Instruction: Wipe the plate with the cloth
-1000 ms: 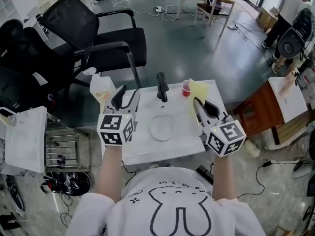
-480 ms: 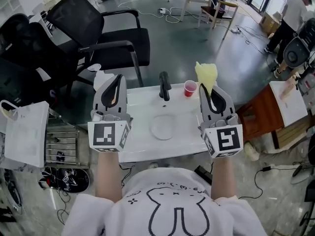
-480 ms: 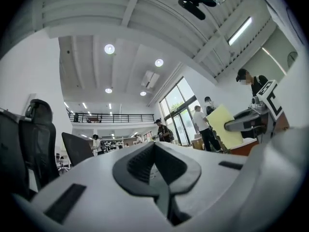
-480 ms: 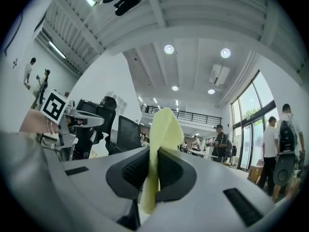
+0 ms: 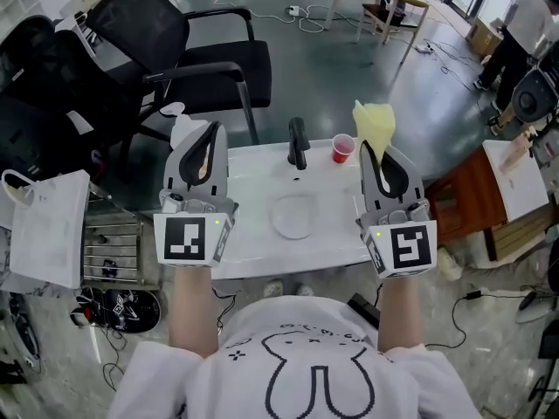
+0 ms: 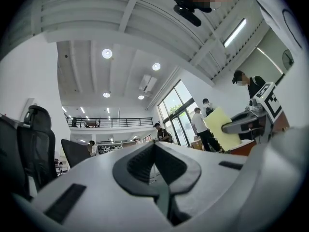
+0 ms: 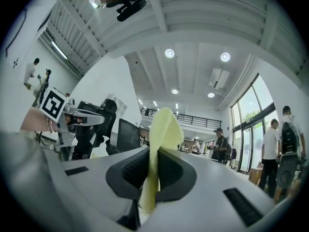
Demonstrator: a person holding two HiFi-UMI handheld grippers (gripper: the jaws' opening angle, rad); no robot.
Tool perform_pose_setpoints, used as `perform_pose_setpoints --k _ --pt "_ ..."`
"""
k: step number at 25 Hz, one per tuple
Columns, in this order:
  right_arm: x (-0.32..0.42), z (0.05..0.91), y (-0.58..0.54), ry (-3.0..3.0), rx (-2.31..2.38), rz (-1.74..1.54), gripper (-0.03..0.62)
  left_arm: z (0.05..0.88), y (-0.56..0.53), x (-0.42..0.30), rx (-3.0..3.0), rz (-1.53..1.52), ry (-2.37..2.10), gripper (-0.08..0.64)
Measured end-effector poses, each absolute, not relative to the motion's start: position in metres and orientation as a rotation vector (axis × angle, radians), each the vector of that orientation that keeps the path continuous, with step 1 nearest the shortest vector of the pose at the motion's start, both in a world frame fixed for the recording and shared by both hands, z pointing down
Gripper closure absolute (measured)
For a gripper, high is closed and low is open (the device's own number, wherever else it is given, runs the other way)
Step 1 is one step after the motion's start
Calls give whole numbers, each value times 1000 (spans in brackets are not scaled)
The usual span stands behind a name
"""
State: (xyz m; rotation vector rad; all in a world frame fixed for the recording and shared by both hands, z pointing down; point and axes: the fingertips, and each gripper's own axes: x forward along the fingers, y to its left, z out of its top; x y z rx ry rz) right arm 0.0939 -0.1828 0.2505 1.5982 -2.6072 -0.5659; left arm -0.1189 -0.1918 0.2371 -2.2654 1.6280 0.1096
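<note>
The plate (image 5: 293, 216) lies bare mid-bench (image 5: 262, 258), and in the head view it shows between the two claws. The right claw (image 5: 370, 149) pinches the yellow cloth (image 5: 374, 122), which sticks up past its tips. The left claw (image 5: 210, 129) is closed on nothing. Behind the plate stand a black tap (image 5: 299, 142) and a red cup (image 5: 342, 149); a white bottle (image 5: 181, 131) sits behind the left claw, with a black chair (image 5: 205, 64) beyond.

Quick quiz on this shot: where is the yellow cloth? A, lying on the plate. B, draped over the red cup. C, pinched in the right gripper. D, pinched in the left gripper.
C: the right gripper view shows the right gripper with its jaws closed on the yellow cloth, which sticks up above them; the plate has nothing on it.
</note>
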Motion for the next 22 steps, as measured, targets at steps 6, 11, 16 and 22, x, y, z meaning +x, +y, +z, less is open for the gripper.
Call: perform_pose_setpoints --k 6,11,16,22 --pt "97 256 -178 -2598 1635 -531 555 239 -186 -119 -2259 92 1624 551" --pt "98 254 -177 -2598 1649 -534 555 239 -184 -121 -2248 92 1630 551" --pt "100 253 -177 -2585 1664 -545 554 240 -184 -122 -2226 39 1615 551" --pt "104 251 -178 -2573 1699 -545 555 239 -183 -120 -2213 47 1624 551"
